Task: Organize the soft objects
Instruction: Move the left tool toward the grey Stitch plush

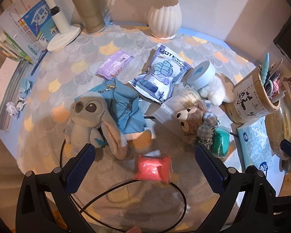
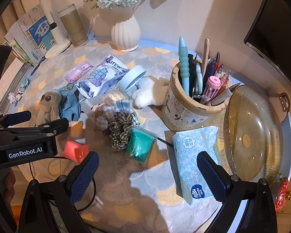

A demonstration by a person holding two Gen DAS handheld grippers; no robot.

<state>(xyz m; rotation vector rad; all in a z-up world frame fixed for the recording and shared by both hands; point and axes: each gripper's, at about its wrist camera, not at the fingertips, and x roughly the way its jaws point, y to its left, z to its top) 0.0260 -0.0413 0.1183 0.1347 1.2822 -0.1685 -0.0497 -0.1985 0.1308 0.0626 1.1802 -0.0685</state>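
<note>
We found the soft things heaped across the middle of the table (image 1: 126,38). The grey plush (image 1: 91,120) lay on its back toward the left edge, one long ear reaching the near side, half over a blue cloth pouch (image 1: 126,108). Just right of them the brown bear plush (image 1: 192,122) rested against a checked scrunchie (image 2: 120,132), with a white plush (image 2: 145,95) behind it under a pale blue tape roll (image 1: 200,74). A pink soft pack (image 1: 153,168) sat nearest the front edge, and a green soft pack (image 2: 139,145) touched the scrunchie.

Our left gripper (image 1: 144,166) hovered above the pink pack with its jaws spread wide and nothing between them; a black cable (image 1: 176,186) looped beneath it. Our right gripper (image 2: 147,173) was likewise wide open and empty, its right finger over the tissue pack (image 2: 192,161).

Around the heap stood a white vase (image 1: 164,19), a lamp base (image 1: 64,36), a gold canister (image 1: 89,9) and leaning books (image 1: 29,27) along the far edge, with two snack packets (image 1: 159,73) in front.

Only the right view showed the pen holder (image 2: 186,104) in full, the ribbed glass dish (image 2: 254,136) tilted at the right edge, and the left gripper from its side.
</note>
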